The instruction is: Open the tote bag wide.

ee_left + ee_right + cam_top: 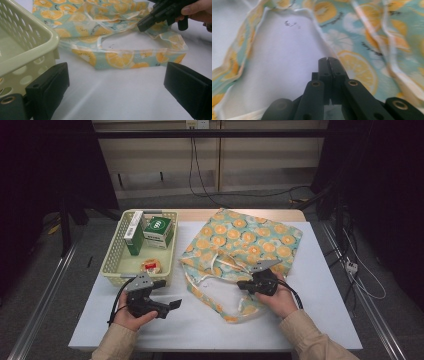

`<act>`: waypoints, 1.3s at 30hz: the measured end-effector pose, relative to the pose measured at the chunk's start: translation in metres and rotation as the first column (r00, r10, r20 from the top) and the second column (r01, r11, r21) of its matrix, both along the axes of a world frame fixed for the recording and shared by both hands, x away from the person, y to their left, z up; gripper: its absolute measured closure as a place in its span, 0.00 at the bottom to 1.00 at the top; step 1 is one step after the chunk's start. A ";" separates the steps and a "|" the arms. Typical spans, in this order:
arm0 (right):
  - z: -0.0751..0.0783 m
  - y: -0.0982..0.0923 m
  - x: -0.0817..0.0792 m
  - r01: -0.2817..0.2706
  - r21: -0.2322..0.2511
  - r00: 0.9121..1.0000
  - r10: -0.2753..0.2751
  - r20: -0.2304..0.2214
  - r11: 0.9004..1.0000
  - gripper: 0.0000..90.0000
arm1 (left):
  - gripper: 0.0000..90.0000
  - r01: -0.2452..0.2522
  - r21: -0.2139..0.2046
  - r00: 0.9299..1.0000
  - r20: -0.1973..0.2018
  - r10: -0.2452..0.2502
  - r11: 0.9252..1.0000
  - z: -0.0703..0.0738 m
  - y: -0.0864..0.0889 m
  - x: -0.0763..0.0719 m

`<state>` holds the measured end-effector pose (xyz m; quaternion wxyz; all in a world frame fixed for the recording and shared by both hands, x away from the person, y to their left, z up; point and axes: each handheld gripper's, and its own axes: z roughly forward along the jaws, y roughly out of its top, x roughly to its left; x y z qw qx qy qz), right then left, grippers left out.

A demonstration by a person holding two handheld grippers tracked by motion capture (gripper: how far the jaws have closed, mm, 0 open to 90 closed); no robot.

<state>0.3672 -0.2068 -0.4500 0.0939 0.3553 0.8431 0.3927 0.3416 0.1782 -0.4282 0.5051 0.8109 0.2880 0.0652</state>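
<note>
Tote bag (243,251), printed with orange slices on pale blue-green cloth, lies flat on the white counter (320,320), its mouth and handles turned toward the person. Everything below is placed relative to this bag.

Nearest, at the bag's near left and well apart from it, the left tool (167,306) rests low over bare counter in the person's left hand (131,316). Its jaws are spread wide with nothing between them, pointing toward the bag's near edge.

At the bag's near right edge, the right tool (242,284) sits in the right hand (278,300), tip at the rim of the opening. Its jaws are pressed together; in the right gripper view their tips meet right at the hem, but whether any cloth is pinched between them cannot be told.

To the bag's left, just beside it, stands a pale green basket (112,262) holding boxes (159,230) and a small packet (151,265).

The step in hand looks like taking hold of the bag's rim to open it. Next, the right tool probably needs to lift the top layer, while the left tool comes in to catch the opposite rim or fetch something from the basket.
</note>
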 end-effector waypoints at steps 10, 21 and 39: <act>0.004 -0.012 0.018 0.090 0.011 0.994 -0.090 0.054 0.996 0.87 | 0.07 0.001 0.007 1.000 -0.002 -0.001 1.000 -0.001 -0.001 0.001; -0.012 -0.007 0.030 0.102 -0.038 0.993 -0.099 0.069 0.994 0.63 | 0.07 0.007 0.008 1.000 -0.008 -0.007 1.000 -0.002 -0.002 0.002; -0.008 -0.003 0.041 0.141 -0.082 0.987 -0.134 0.090 0.987 1.00 | 0.07 0.004 0.000 1.000 -0.004 -0.004 1.000 -0.002 0.000 0.002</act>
